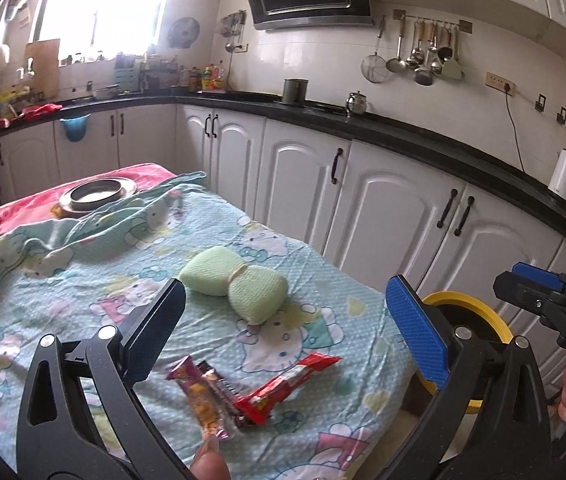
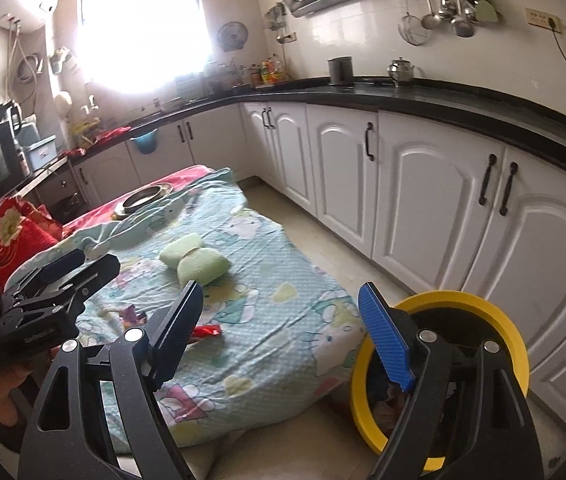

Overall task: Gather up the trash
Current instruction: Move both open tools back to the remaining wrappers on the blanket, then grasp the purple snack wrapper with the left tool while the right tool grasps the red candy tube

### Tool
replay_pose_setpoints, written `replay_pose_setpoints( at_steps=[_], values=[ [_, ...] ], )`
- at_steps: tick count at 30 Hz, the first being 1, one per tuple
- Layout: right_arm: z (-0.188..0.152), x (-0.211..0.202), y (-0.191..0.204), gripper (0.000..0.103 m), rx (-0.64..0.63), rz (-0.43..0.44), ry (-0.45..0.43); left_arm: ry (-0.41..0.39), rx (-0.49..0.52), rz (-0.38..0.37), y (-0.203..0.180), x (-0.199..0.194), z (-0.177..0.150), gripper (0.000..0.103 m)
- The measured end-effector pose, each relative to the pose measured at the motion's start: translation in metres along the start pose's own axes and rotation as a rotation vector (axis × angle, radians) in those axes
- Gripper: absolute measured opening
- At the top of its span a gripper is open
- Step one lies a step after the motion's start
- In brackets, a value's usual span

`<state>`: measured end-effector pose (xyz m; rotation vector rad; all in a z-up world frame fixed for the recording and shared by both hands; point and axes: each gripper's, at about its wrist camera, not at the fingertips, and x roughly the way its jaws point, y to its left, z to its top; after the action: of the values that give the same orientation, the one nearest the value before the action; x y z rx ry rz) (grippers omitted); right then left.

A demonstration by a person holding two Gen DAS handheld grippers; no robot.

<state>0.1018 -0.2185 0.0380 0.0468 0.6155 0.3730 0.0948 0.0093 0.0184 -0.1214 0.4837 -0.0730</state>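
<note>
Left wrist view shows the left gripper (image 1: 285,322) spread wide and empty above three snack wrappers (image 1: 249,386) lying together on the cartoon-print sheet (image 1: 83,320), with a green bow-shaped pouch (image 1: 235,286) behind them. Right wrist view, from the right gripper (image 2: 281,334), also spread and empty, shows the yellow-rimmed bin (image 2: 499,320) on the floor just beside the sheet's corner; most wrappers are hidden there
</note>
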Motion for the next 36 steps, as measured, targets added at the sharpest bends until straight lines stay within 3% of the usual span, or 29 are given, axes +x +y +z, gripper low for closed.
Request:
replay_pose_setpoints(
  at_steps=[14, 31, 32, 36],
  values=[
    [0.0, 0.015, 0.027, 0.077, -0.036, 0.05, 0.032, 0.016, -0.044, 0.067, 0.034, -0.004, -0.005, 0.092],
    [-0.022, 0.082, 0.066, 0.077, -0.089, 0.08, 0.166, 0.16, -0.133, 0.119, 0.086, 0.018, -0.035, 0.092],
    [-0.024, 0.087, 0.068, 0.077, -0.089, 0.082, 0.176, 0.17, -0.148, 0.113, 0.089, 0.02, -0.037, 0.091],
    [-0.031, 0.107, 0.072, 0.075, -0.078, 0.095, 0.228, 0.219, -0.204, 0.073, 0.1, 0.028, -0.046, 0.072]
  ],
)
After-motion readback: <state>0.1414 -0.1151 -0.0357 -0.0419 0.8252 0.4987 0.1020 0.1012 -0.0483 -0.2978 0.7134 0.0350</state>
